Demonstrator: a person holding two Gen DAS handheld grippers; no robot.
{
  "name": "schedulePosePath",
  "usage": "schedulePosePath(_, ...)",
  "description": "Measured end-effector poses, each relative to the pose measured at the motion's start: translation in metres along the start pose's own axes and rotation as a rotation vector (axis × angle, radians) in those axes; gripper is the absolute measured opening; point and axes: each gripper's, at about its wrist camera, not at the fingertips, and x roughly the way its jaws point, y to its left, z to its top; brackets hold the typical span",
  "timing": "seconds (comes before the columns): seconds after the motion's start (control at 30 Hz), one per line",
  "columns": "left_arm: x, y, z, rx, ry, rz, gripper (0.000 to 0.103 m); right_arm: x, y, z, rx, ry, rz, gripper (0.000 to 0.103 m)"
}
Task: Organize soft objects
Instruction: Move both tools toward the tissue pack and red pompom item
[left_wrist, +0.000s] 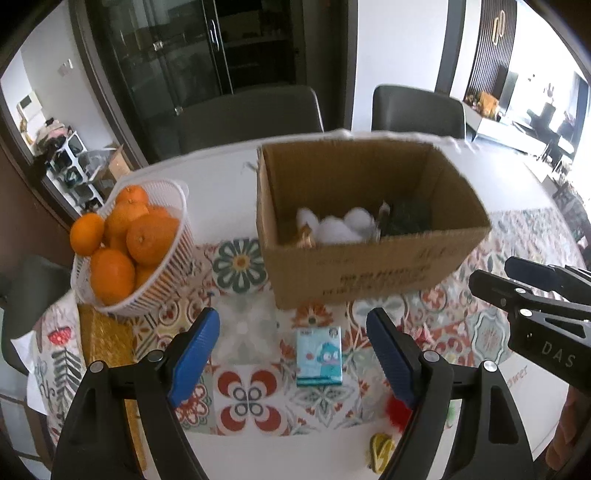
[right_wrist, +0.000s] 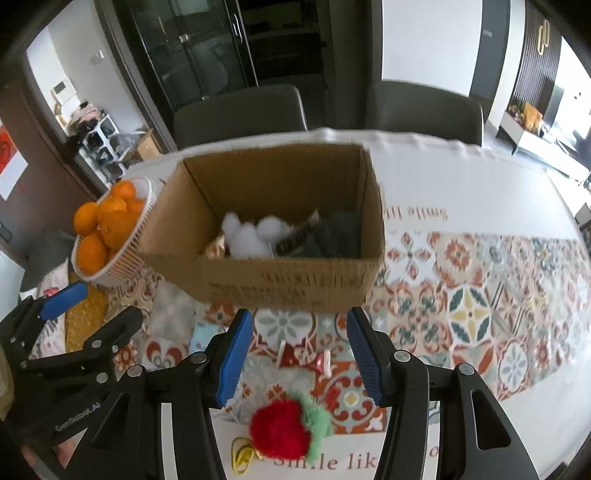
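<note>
An open cardboard box (left_wrist: 369, 266) (right_wrist: 280, 284) stands on the patterned tablecloth; inside lie white fluffy balls (left_wrist: 340, 225) (right_wrist: 251, 236) and a dark green soft item (left_wrist: 406, 216) (right_wrist: 332, 236). A red and green fluffy strawberry toy (right_wrist: 288, 430) lies on the table between and below my right gripper's (right_wrist: 299, 354) open fingers; its red edge shows in the left wrist view (left_wrist: 397, 411). My left gripper (left_wrist: 291, 350) is open and empty above a small blue tissue pack (left_wrist: 319, 356). A yellow item (left_wrist: 380, 448) (right_wrist: 242, 452) lies near the table's front edge.
A white basket of oranges (left_wrist: 147, 291) (right_wrist: 144, 221) stands left of the box. A clear tissue packet (left_wrist: 245, 332) lies beside the blue pack. A small red and white packet (right_wrist: 303, 360) lies before the box. Two grey chairs (left_wrist: 251, 114) stand behind the table.
</note>
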Motion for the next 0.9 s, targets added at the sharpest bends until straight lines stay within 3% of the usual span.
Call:
schedulePosePath(0.77, 0.082, -0.007, -0.041, 0.002, 0.219, -0.021, 0.082, 0.096, -0.015, -0.043, 0.101, 0.228, 0.046, 0.054)
schedulePosePath(0.9, 0.093, -0.007, -0.044, -0.006, 0.241, -0.024, 0.082, 0.107, -0.015, -0.043, 0.11, 0.23, 0.056, 0.062)
